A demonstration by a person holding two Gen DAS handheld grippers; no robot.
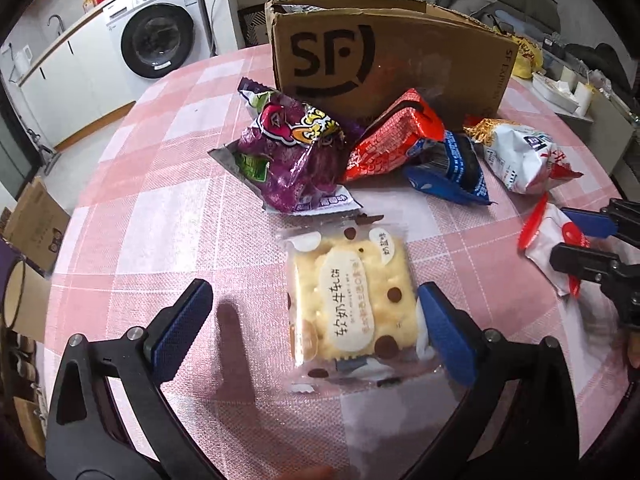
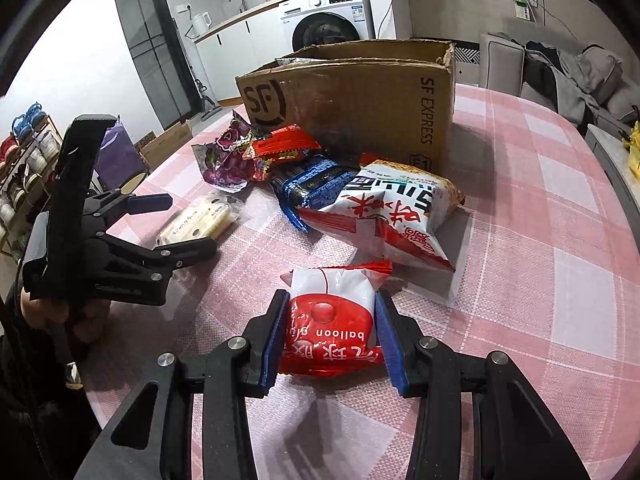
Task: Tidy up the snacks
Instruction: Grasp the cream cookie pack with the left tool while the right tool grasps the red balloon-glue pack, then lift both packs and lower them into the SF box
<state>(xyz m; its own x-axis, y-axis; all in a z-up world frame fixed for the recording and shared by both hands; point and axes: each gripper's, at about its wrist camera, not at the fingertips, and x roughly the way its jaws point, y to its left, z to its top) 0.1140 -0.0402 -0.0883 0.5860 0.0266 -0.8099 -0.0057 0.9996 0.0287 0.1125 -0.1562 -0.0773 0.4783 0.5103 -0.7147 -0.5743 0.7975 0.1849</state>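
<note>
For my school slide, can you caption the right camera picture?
Right gripper shut on a red-and-white balloon packet, snack pile and cardboard box behind.

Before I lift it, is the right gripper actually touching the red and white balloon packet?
Touching. The right wrist view shows both fingers of the right gripper pressed against the sides of the balloon packet.

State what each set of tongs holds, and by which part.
The right tongs grip the red-and-white balloon packet across its sides. The left tongs are open around the biscuit packet, holding nothing.
</note>
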